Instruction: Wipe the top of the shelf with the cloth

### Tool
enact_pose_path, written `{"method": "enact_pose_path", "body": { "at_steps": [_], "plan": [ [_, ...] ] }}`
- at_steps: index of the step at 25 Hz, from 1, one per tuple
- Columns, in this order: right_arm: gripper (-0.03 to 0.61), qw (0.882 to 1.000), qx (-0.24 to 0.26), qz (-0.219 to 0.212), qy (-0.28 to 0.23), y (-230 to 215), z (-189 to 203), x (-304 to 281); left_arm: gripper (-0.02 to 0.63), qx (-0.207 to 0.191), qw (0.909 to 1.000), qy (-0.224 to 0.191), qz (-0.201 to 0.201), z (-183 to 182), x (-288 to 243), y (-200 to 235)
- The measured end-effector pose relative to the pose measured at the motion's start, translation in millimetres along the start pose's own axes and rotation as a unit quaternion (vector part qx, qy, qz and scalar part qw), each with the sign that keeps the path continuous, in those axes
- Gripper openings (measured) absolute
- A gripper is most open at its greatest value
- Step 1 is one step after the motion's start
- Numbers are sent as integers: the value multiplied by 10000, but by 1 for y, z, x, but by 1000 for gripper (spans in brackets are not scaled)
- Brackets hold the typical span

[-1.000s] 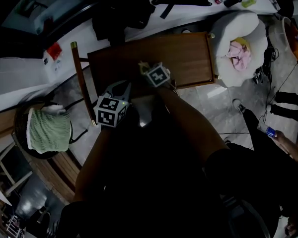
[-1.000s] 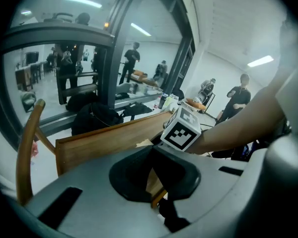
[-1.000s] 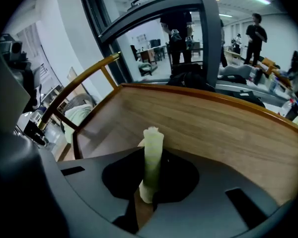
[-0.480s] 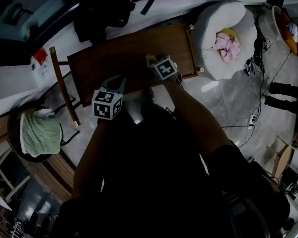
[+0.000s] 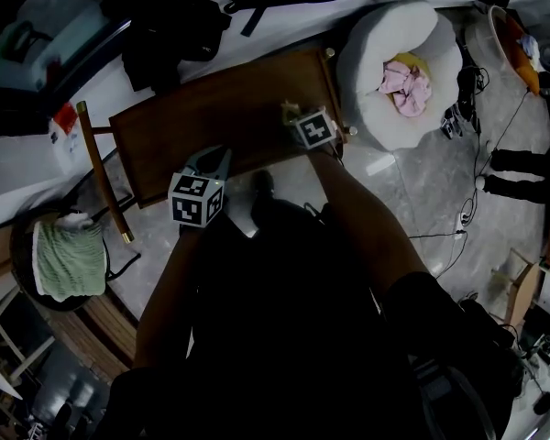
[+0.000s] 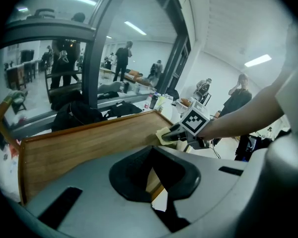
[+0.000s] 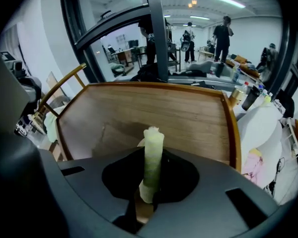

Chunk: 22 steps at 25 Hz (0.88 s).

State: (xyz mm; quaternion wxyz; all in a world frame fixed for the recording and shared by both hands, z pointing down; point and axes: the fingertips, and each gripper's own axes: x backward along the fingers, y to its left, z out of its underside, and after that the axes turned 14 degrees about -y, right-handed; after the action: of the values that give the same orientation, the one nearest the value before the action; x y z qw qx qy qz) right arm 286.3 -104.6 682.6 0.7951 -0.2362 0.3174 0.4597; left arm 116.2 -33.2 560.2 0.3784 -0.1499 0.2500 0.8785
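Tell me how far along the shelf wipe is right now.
Done: the cloth is picked up and clamped in the right gripper. In hand: it sits at the near right corner of the shelf top, so wiping looks under way. Left: the wood shows no wiped track, so coverage can't be judged. The left gripper is shut, empty.

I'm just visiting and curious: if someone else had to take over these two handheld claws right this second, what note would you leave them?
Right gripper: shut on the rolled yellow-green cloth.
Left gripper: shut, empty, hovering at the near edge of the shelf top.
Cloth: at the top's near right corner.
Done: cloth is in the jaws and at the wood; how much is already wiped cannot be told.
Left: probably sweep the cloth across the rest of the top.
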Motion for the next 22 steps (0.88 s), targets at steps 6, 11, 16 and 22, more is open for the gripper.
{"method": "enact_pose_path", "body": {
  "at_steps": [6,11,16,22],
  "plan": [
    [46,9988,-25,467,131,-38,8,16,6,52,9999,-97,17,-3,-11,-16],
    [46,9957,-199,859,289,-60,13,27,6,139,9997,-177,7,-3,-10,-22],
    [46,9920,-490,1037,535,-65,19,29,6,185,9995,-258,-42,-8,-7,-16],
    [46,9893,-403,1382,219,-72,5,36,6,201,9992,-341,-97,-11,11,5]
  ]
}}
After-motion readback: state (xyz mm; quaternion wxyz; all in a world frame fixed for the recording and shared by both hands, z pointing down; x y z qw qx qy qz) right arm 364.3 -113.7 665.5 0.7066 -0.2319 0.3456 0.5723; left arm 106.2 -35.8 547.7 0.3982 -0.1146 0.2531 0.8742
